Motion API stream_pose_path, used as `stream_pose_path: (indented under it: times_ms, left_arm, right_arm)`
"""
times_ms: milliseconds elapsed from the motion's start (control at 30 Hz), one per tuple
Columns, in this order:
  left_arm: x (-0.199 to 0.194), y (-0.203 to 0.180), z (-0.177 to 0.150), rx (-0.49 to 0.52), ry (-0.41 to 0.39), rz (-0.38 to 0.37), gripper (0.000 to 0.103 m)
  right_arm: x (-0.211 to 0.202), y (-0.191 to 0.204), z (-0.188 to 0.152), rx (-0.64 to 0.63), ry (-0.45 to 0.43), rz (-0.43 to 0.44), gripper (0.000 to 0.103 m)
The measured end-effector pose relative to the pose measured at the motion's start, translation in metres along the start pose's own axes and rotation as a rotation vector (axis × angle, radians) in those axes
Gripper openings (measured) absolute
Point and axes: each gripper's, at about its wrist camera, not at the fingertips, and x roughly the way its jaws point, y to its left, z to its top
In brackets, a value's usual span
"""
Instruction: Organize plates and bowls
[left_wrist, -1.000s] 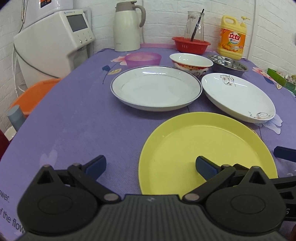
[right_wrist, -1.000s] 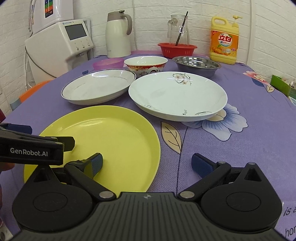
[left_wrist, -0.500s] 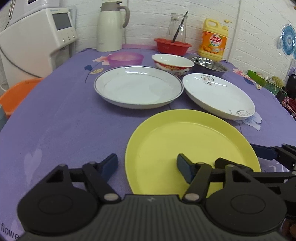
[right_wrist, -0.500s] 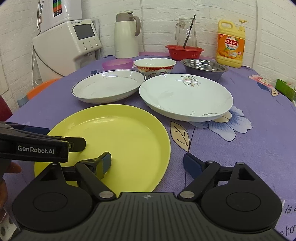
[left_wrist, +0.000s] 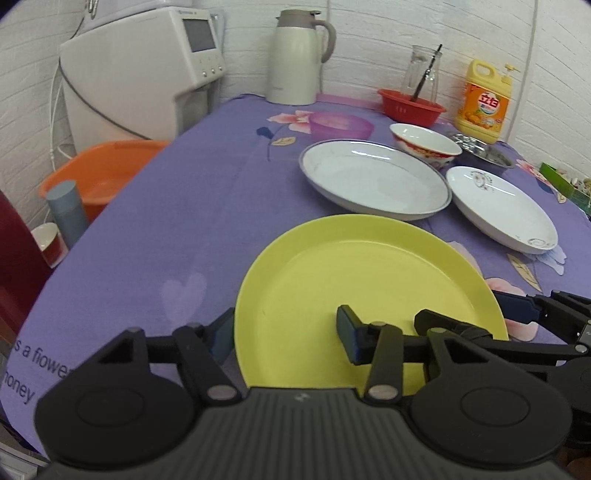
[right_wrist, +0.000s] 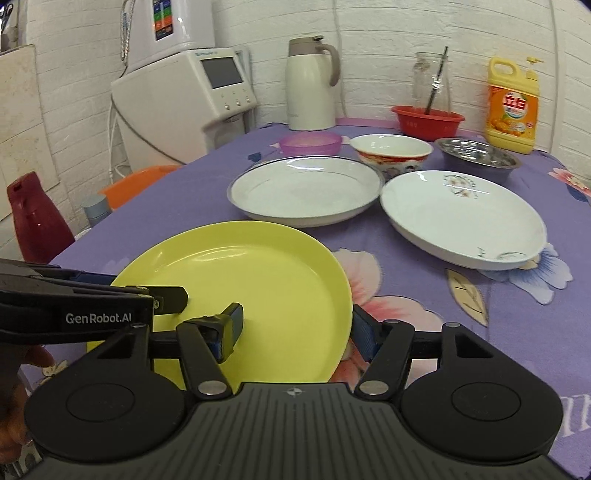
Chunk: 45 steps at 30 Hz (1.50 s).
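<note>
Grippers tilt downward, jaws straddling yellow plate (left_wrist: 369, 288) rims; left jaws closing.

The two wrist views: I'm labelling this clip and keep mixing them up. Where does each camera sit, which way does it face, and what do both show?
Left wrist: on the left gripper, looking forward and down across the table; its jaws are closing astride the yellow plate rim; the right gripper enters from the right.
Right wrist: on the right gripper, same heading, astride the plate's opposite rim; the left gripper and part of a hand show at left.
Shared: yellow plate, two white plates, bowls, kettle.
</note>
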Motion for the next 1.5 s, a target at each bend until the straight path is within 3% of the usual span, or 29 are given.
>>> stream_pose_path:
  times_ms: [467, 533, 567, 700, 833, 933, 1033, 1167, 1500]
  left_arm:
    - [0.025, 0.006, 0.010, -0.022, -0.015, -0.011, 0.044]
    - [0.025, 0.010, 0.010, -0.027, -0.008, -0.025, 0.055]
    - [0.024, 0.013, 0.010, -0.035, 0.000, -0.031, 0.071]
    - [0.018, 0.031, 0.020, -0.067, -0.015, -0.063, 0.073]
    - [0.019, 0.044, 0.061, -0.088, -0.085, -0.093, 0.073]
    - [0.029, 0.052, 0.099, -0.107, -0.129, -0.115, 0.073]
    - [0.042, 0.054, 0.117, -0.127, -0.134, -0.091, 0.073]
    - [0.061, 0.057, 0.116, -0.145, -0.102, -0.108, 0.073]
    - [0.092, 0.059, 0.121, -0.129, -0.042, -0.109, 0.073]
  right_arm:
    - [0.024, 0.004, 0.011, -0.007, 0.016, -0.013, 0.103]
    - [0.024, 0.003, 0.010, -0.009, 0.020, -0.001, 0.103]
    - [0.023, 0.000, 0.011, -0.004, 0.021, 0.012, 0.103]
    - [0.000, -0.023, 0.020, 0.057, -0.019, 0.027, 0.103]
    - [-0.009, -0.052, 0.059, 0.083, -0.109, 0.012, 0.103]
    - [0.015, -0.075, 0.090, 0.091, -0.114, 0.011, 0.103]
    - [0.053, -0.089, 0.111, 0.093, -0.066, 0.014, 0.103]
    - [0.098, -0.095, 0.120, 0.080, 0.018, 0.015, 0.103]
    - [0.141, -0.084, 0.131, 0.027, 0.110, 0.019, 0.103]
